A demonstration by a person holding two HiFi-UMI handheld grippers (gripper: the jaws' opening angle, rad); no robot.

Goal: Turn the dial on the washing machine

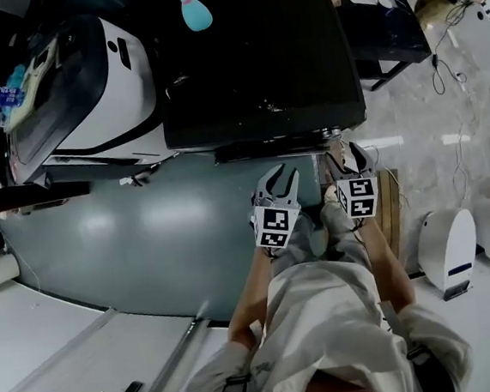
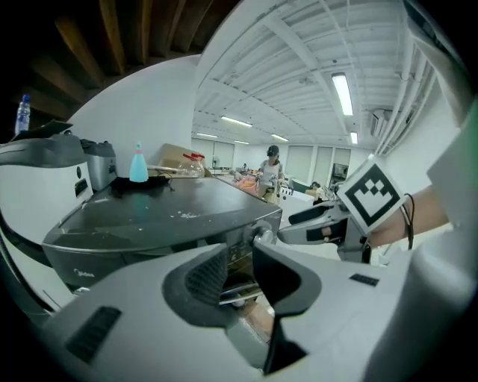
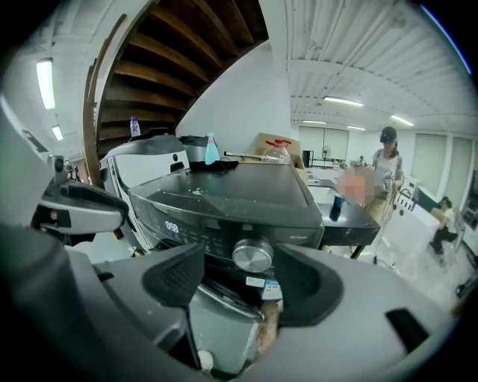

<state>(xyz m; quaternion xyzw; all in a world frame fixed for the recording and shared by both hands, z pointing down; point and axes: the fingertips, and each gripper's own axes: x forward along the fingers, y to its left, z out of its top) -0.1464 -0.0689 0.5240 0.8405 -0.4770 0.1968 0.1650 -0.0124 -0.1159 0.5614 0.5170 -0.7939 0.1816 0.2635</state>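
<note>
A dark grey washing machine (image 1: pixel 258 60) stands in front of me, its control panel facing my grippers. The silver dial (image 3: pixel 252 255) sits on that panel, right of a lit display (image 3: pixel 171 227). My right gripper (image 3: pixel 243 282) is open. The dial shows in the gap just beyond its pads, and they do not touch it. In the head view the right gripper (image 1: pixel 351 165) hangs below the machine's front right corner. My left gripper (image 1: pixel 278 183) is beside it on the left, open and empty. In the left gripper view the left gripper (image 2: pixel 239 272) points at the panel, with the dial (image 2: pixel 263 236) past its right jaw.
A white machine (image 1: pixel 104 75) stands left of the dark one. A teal bottle (image 1: pixel 194 10) stands on the dark machine's back edge. A black table (image 1: pixel 383 22) is on its right, and white appliances (image 1: pixel 448 249) sit on the floor. A person (image 3: pixel 388 168) stands far behind.
</note>
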